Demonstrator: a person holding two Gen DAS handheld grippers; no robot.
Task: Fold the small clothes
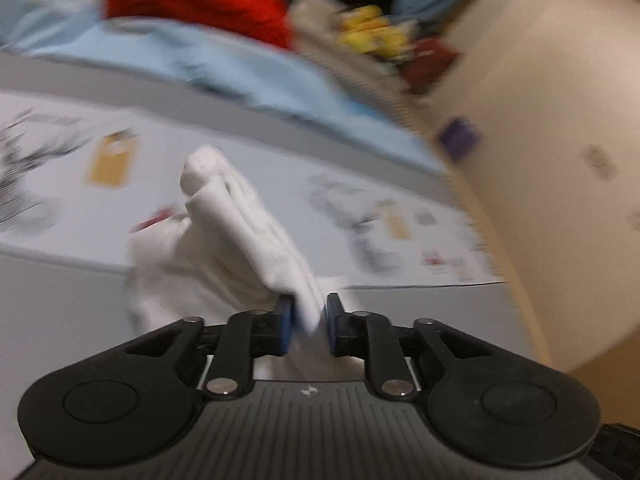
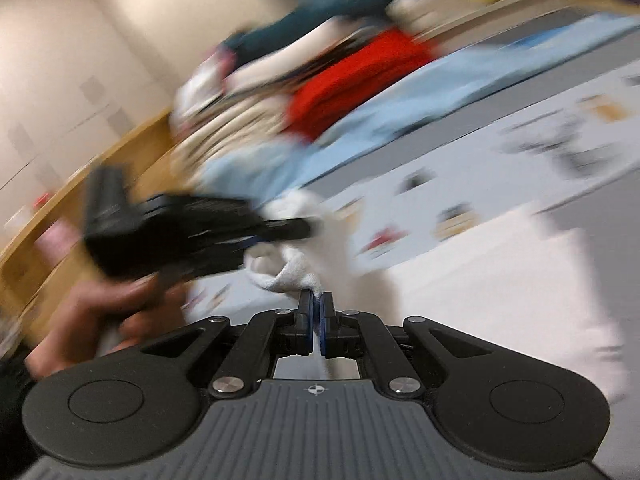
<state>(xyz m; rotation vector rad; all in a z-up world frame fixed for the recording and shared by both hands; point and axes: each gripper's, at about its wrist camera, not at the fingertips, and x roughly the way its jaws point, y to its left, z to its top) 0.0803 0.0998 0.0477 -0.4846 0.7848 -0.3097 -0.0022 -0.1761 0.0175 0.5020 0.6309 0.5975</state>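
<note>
A small white garment (image 1: 236,236) hangs in the air above the grey table (image 1: 60,300), bunched into thick folds. My left gripper (image 1: 307,318) is shut on one edge of it, with cloth between the blue pads (image 1: 285,320). My right gripper (image 2: 317,316) is shut on another edge of the same white garment (image 2: 292,272). In the right wrist view the left gripper (image 2: 304,229) shows as a black blur at the left, held by a bare hand (image 2: 100,304), its tips at the cloth. Both views are motion-blurred.
A pile of clothes lies at the back: a red one (image 1: 200,4), a light blue one (image 1: 240,68), a yellow item (image 1: 372,32). Printed white sheets (image 1: 80,168) lie on the table. A cream wall (image 1: 560,120) and a wooden edge (image 2: 60,208) border the table.
</note>
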